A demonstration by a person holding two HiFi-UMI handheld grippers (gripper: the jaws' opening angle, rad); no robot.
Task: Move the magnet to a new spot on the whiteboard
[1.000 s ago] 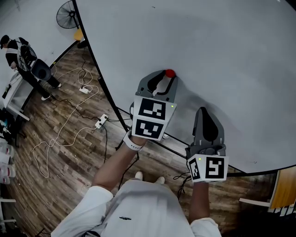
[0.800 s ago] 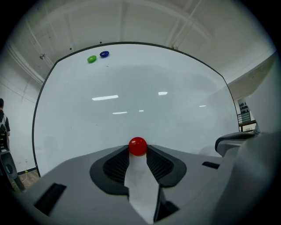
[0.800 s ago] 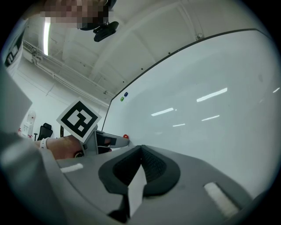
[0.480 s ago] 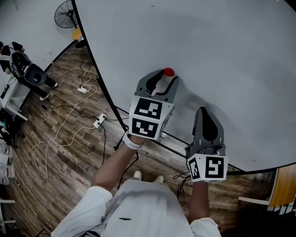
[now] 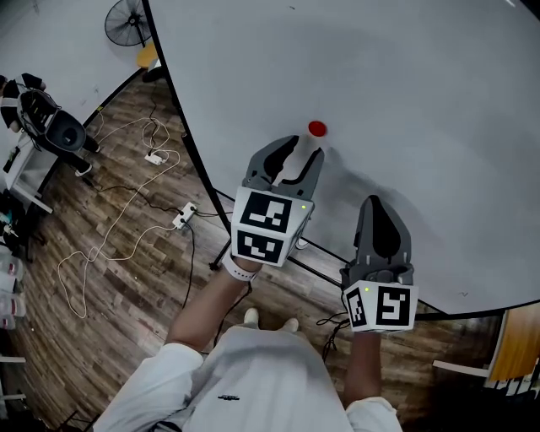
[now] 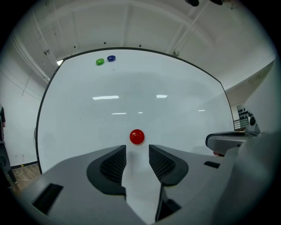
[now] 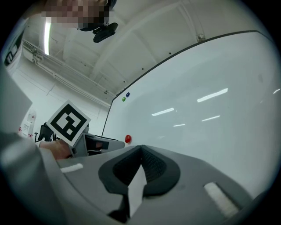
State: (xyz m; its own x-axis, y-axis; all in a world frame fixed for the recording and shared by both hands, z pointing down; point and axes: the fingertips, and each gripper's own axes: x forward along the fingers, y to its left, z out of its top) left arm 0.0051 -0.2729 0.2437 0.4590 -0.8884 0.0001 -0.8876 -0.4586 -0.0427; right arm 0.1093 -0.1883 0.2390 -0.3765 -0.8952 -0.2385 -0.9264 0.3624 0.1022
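A round red magnet (image 5: 316, 129) sticks to the big whiteboard (image 5: 405, 76). My left gripper (image 5: 297, 157) is just below the magnet and clear of it. In the left gripper view the magnet (image 6: 137, 136) sits just beyond the tips of the left gripper (image 6: 137, 152), whose jaws are opening with nothing between them. My right gripper (image 5: 377, 207) hovers lower right near the board's bottom edge, shut and empty. In the right gripper view its pads meet at the right gripper's (image 7: 141, 150) tips. The magnet (image 7: 127, 139) and the left gripper's marker cube (image 7: 68, 121) lie to its left.
A green magnet (image 6: 100, 62) and a blue magnet (image 6: 111, 58) sit high on the board's left. On the wooden floor lie white cables and a power strip (image 5: 184, 218). A fan (image 5: 126, 21) and a black chair (image 5: 51, 122) stand far left.
The left gripper has let go of the red magnet and drawn back from it, jaws spread wider. The magnet stays on the board. The right gripper has not moved.
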